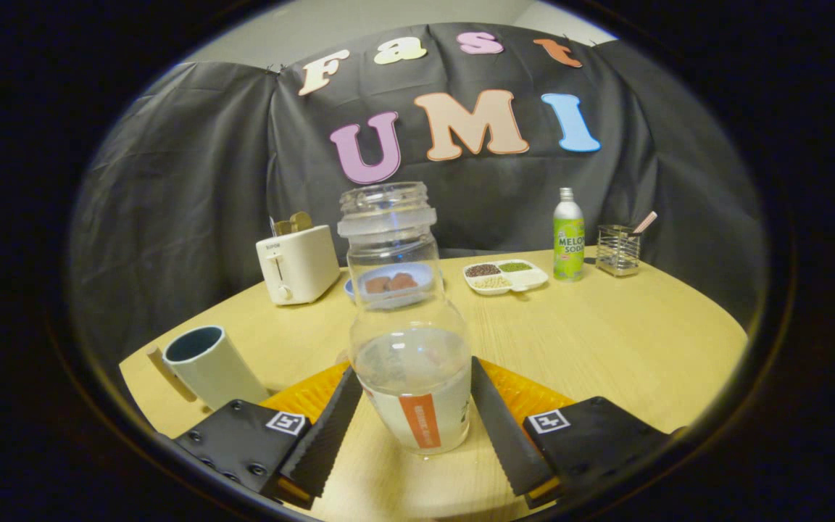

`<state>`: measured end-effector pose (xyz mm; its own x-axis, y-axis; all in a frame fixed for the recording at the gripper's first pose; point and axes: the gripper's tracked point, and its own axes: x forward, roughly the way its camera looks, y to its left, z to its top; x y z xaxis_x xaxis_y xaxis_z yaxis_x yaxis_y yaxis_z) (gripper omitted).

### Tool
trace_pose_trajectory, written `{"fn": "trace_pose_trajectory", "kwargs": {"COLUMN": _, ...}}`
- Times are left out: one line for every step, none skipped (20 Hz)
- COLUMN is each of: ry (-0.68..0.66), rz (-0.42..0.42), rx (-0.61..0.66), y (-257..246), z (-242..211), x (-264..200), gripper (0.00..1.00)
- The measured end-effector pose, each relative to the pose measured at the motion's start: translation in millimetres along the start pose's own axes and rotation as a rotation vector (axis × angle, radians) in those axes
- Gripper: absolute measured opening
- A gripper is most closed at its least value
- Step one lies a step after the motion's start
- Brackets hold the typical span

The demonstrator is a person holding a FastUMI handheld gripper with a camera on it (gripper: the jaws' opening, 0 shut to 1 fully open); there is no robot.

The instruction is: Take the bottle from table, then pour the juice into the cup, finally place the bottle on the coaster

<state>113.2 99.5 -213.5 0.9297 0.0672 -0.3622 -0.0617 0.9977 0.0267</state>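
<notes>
Bottle [412, 341] uncapped, upright, part-filled with clear liquid, gripper [413, 409] fingers pressing both sides, cup [211, 366] nearby.

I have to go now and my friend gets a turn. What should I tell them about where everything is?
Gripper: fingers on either side of the bottle, at its sides; whether they press yet is unclear.
Bottle: upright, uncapped, juice in its lower part; whether it is lifted or resting is unclear.
Cup: on the table, beside the near finger's mount.
Orange coaster: just behind the bottle.
Done: reach.
Left: possibly pouring (cup's inside hidden), then placing on the coaster.
</notes>
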Motion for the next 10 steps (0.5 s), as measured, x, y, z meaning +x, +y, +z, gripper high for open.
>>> {"fn": "trace_pose_trajectory", "kwargs": {"ry": 0.0, "rz": -0.003, "rx": -0.001, "y": -0.7, "z": -1.6, "x": 1.2, "gripper": 0.95}}
{"fn": "trace_pose_trajectory", "kwargs": {"ry": 0.005, "rz": -0.006, "rx": -0.002, "y": -1.6, "z": -3.7, "x": 2.6, "gripper": 0.95}}
{"fn": "trace_pose_trajectory", "kwargs": {"ry": 0.013, "rz": -0.007, "rx": -0.002, "y": -1.1, "z": -5.6, "x": 3.6, "gripper": 0.95}}
{"fn": "trace_pose_trajectory", "kwargs": {"ry": 0.009, "rz": -0.002, "rx": 0.0, "y": -0.2, "z": -5.9, "x": 4.0, "gripper": 0.95}}
{"fn": "trace_pose_trajectory", "kwargs": {"ry": 0.009, "rz": -0.006, "rx": 0.001, "y": -1.2, "z": -4.9, "x": 4.5, "gripper": 0.95}}
{"fn": "trace_pose_trajectory", "kwargs": {"ry": 0.01, "rz": -0.005, "rx": 0.002, "y": -1.5, "z": -4.7, "x": 4.8, "gripper": 0.95}}
{"fn": "trace_pose_trajectory", "kwargs": {"ry": 0.012, "rz": -0.004, "rx": 0.002, "y": -0.6, "z": -6.4, "x": 4.8, "gripper": 0.95}}
{"fn": "trace_pose_trajectory", "kwargs": {"ry": 0.013, "rz": -0.008, "rx": 0.002, "y": -1.7, "z": -6.5, "x": 5.0, "gripper": 0.95}}
{"fn": "trace_pose_trajectory", "kwargs": {"ry": 0.013, "rz": -0.009, "rx": -0.002, "y": -1.3, "z": -6.7, "x": 5.0, "gripper": 0.95}}
{"fn": "trace_pose_trajectory", "kwargs": {"ry": 0.012, "rz": -0.008, "rx": -0.01, "y": -0.2, "z": -5.9, "x": 5.5, "gripper": 0.95}}
